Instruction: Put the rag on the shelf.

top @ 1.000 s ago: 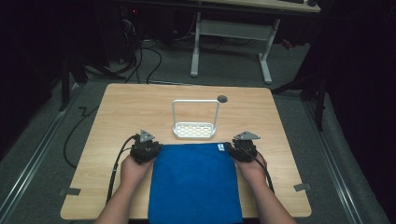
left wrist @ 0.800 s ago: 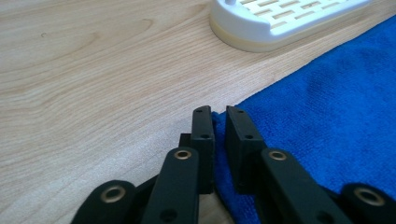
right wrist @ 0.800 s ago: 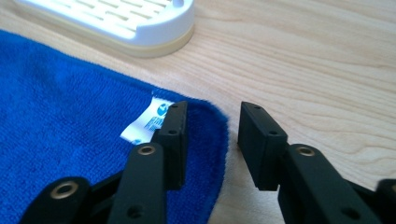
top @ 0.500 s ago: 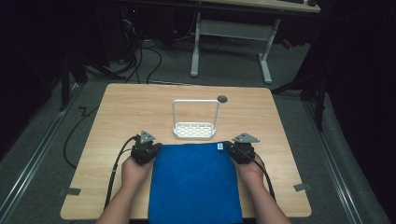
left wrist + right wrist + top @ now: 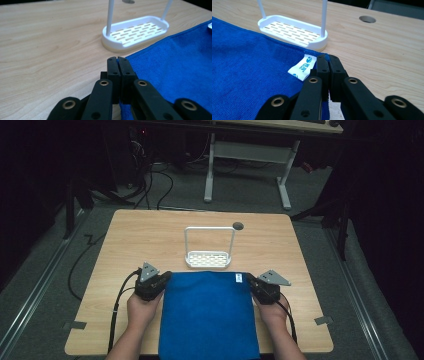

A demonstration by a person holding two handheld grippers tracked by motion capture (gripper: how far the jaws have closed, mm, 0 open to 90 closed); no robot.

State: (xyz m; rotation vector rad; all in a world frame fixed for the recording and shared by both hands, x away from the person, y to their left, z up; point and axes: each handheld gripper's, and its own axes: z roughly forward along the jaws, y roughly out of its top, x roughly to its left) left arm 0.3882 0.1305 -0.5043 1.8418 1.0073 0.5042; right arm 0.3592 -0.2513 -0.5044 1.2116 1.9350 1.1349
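A blue towel (image 5: 207,315) lies flat on the wooden table (image 5: 140,240) and hangs over its near edge. My left gripper (image 5: 166,277) is shut on the towel's far left corner; in the left gripper view the jaws (image 5: 117,59) meet with blue cloth (image 5: 180,67) pinched between them. My right gripper (image 5: 251,280) is shut on the far right corner, beside the white label (image 5: 303,66). In the right gripper view a bit of blue towel (image 5: 249,75) pokes out at the closed tips (image 5: 327,57).
A white slotted rack (image 5: 209,259) with a tall wire handle stands just beyond the towel's far edge, close to both grippers (image 5: 136,32) (image 5: 292,31). A round cable hole (image 5: 238,226) sits farther back. Bare wood lies to either side.
Both grippers have closed on the towel's far corners and drawn slightly toward the person. The rack has not moved.
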